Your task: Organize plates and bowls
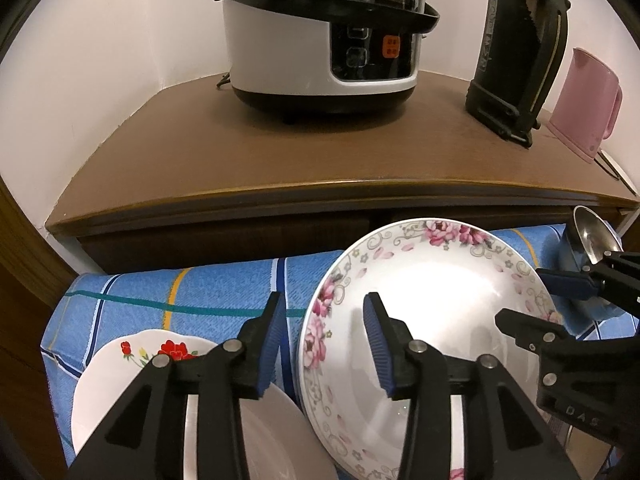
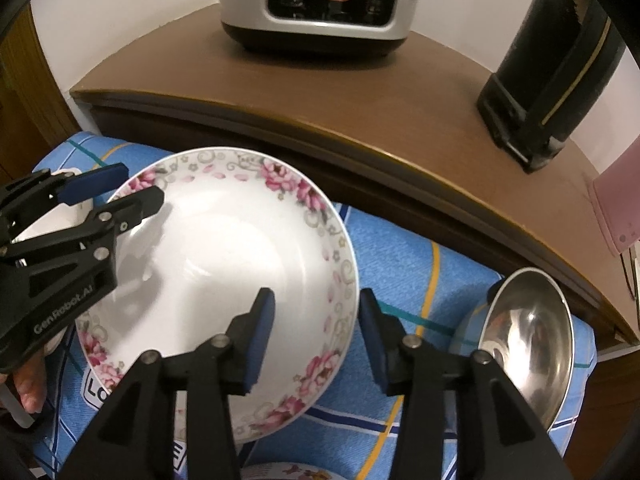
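While both claws straddle opposite edges of one plate, neither pad presses on it. L claw [image 1: 325, 330] is part-open, w/ the left rim of the pink-flower plate [image 1: 432, 312] between its blue pads [image 1: 378, 344] and a gap on each side. R claw [image 2: 316, 334] is also part-open, the plate's right rim passing between its pads, again w/ visible gaps. In the R wrist view the L claw comes in at the plate's left edge, one finger over the white inside, one outside. Part of a hand [image 2: 30, 390] shows below that claw.

Taking the pink-flower plate as landmark: it lies on a blue checked cloth [image 1: 180, 292]. Whether it rests flat or slightly tilted, can't tell. Just left of it, partly under its rim, sits a white plate w/ red flowers [image 1: 120, 392]. To its right, near but apart, a steel bowl [image 2: 532, 340] stands tilted on its edge. Below it, at the frame bottom of the R wrist view, a sliver of another patterned dish [image 2: 288, 472] shows.

Behind the plate a brown wooden bench [image 1: 240, 160] sits higher than the cloth. On it: a white rice cooker [image 1: 320, 32] straight behind, a black flask [image 1: 516, 52] to the right-rear, and a pink kettle [image 1: 584, 104] farther right.
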{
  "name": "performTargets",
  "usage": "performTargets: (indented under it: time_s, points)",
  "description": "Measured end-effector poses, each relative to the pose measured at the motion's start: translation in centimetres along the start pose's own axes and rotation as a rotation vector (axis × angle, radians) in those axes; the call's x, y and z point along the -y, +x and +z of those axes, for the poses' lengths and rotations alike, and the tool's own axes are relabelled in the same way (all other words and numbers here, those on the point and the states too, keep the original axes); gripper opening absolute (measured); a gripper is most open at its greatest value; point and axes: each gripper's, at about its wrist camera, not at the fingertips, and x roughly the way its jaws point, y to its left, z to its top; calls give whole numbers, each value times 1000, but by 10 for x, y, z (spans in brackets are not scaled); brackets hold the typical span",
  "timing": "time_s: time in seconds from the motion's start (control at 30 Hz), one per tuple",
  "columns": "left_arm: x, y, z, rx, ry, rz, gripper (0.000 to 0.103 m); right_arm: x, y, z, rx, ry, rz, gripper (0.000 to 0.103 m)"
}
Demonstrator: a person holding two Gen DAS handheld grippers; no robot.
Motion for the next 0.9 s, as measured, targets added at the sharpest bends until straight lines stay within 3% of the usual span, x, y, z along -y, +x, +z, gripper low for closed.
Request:
performTargets:
  time_s: [0.53, 0.9]
  points:
    - [-12, -12, -5, 39, -26, 4, 45, -9, -5, -3, 13, -6, -8, 49]
    - [-60, -53, -25, 80, -180, 15, 45, -23, -27, -6, 62, -24, 31, 47]
